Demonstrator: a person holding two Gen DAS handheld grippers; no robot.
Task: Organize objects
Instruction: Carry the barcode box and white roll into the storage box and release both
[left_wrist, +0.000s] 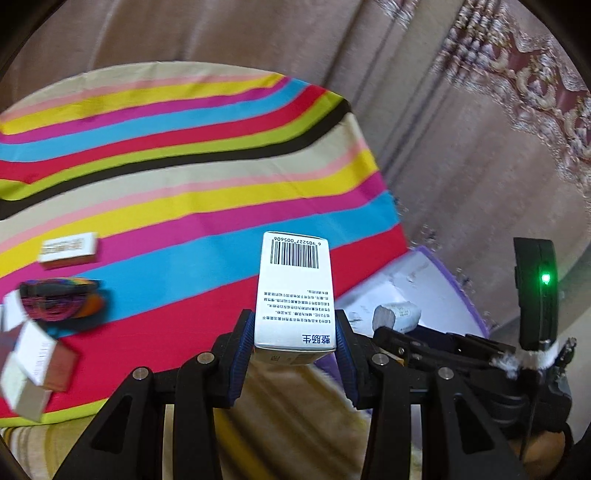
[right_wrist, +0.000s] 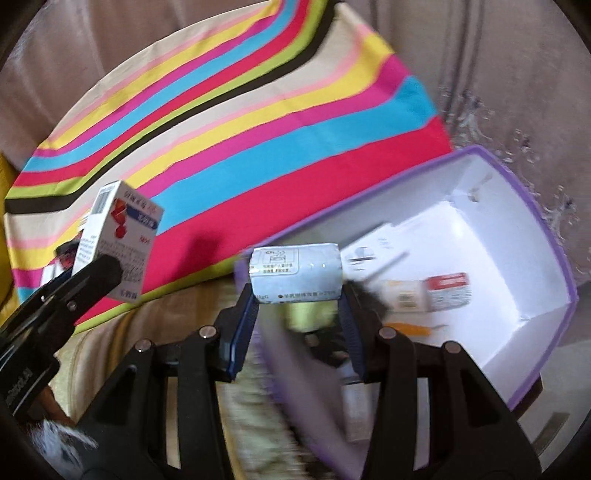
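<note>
Each tool is closed on one item, presumably to carry both to the purple-rimmed box (right_wrist: 532, 236) beyond the striped cloth's (left_wrist: 184, 177) right edge. The left tool (left_wrist: 295, 354) clamps a white barcoded carton (left_wrist: 293, 291) by its lower end, the carton projecting forward between the pads. The right tool (right_wrist: 297, 314) grips a pale blue packet (right_wrist: 295, 275) crosswise, over the box's near rim.

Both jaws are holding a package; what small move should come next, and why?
Probably carry the right gripper on over the purple-rimmed box and release its pale blue pack there: the pack hangs at the box's near edge, and other packages already lie inside.
</note>
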